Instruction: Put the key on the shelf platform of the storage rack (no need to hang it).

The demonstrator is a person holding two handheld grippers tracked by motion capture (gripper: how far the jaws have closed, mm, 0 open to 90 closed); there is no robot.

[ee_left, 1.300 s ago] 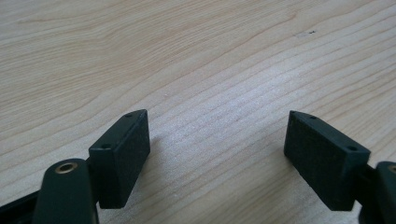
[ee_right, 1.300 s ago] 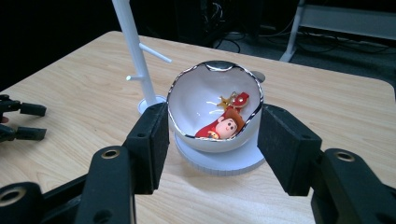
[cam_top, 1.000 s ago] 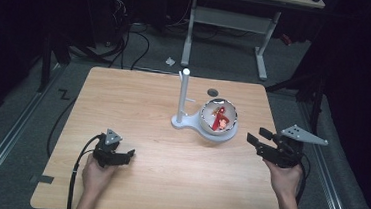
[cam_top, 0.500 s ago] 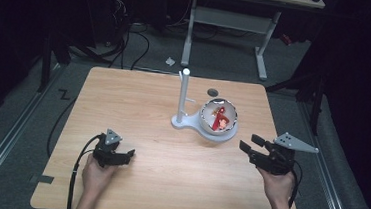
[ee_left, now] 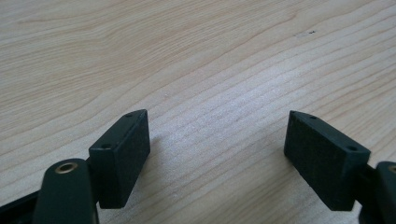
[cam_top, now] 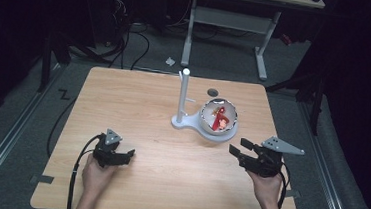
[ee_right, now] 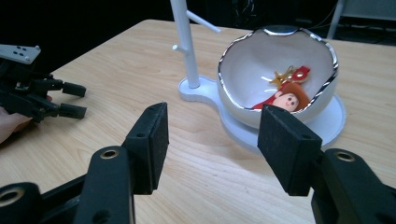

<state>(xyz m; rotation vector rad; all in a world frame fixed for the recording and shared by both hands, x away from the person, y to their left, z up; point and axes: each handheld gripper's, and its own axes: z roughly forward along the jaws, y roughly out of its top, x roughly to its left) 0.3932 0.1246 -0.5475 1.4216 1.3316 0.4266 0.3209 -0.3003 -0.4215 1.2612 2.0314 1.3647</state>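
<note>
A white stand [cam_top: 183, 97] with an upright pole [ee_right: 185, 42] and side pegs sits at the table's middle right. On its base is a white eggshell-shaped bowl [cam_top: 219, 101] with a silver rim [ee_right: 247, 60]. Inside lies a small red figure [cam_top: 220, 120] with a gold star [ee_right: 287, 99]. My right gripper [cam_top: 238, 146] is open just in front and to the right of the bowl, its jaws [ee_right: 212, 140] pointing at it with nothing between them. My left gripper [cam_top: 130, 154] rests open low over bare wood [ee_left: 217, 149] at the front left, and appears in the right gripper view [ee_right: 84, 101].
The wooden table [cam_top: 138, 106] has a small dark round hole [cam_top: 213, 92] behind the bowl. A desk frame [cam_top: 230, 23] and cables stand on the floor beyond the far edge. Each gripper trails a black cable off the front edge.
My right gripper has come down and moved left toward the bowl's front. The left gripper has stayed still.
</note>
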